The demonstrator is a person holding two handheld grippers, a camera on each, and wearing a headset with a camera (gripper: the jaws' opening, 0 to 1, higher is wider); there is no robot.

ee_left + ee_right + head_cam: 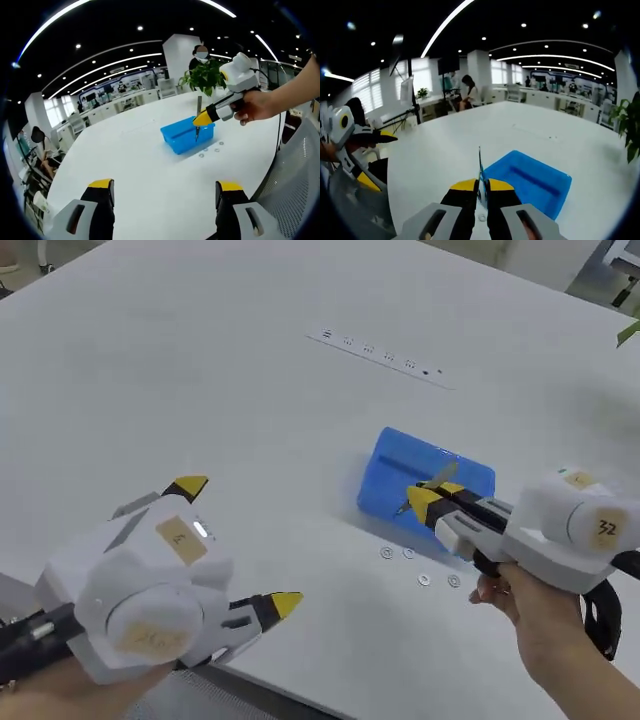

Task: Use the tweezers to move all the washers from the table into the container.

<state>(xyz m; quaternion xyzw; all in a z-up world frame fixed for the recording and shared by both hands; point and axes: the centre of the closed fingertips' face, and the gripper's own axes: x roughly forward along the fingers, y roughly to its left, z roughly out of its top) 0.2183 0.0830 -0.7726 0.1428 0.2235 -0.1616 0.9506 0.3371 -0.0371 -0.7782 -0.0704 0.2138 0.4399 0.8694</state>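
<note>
In the head view, the blue container [400, 455] sits on the white table [200, 390]. Four washers [424, 580] lie loose on the table just beside the container's near wall, on our side of it. The right gripper [428, 500] reaches over that near wall with its jaws pressed together on the tweezers [438, 480]. The left gripper [238, 545] hangs well apart from the container with its jaws spread wide and nothing between them.

In the left gripper view, the left gripper [165, 192] shows the same wide, empty gap. Beyond it, the right gripper [202, 120] holds the tweezers [198, 107] nearly upright. Their tips point down at the near edge of the container [180, 140], and the washers [201, 155] lie scattered on the table just in front of it.

In the right gripper view, the right gripper [480, 187] has its jaws closed tight on the thin tweezers [480, 162], which stand up between them. The container [535, 182] is just beside and ahead, and the left gripper [375, 160] is far off to the side.

The tips are too small for us to tell whether they carry a washer, or whether any washer lies in the container. We judge that we are mid-cycle, with four washers left to move. The next move calls for bringing the tips down from the container's edge onto the nearest washer, squeezing the right gripper gently enough to pinch its rim, and lifting it over the wall.
</note>
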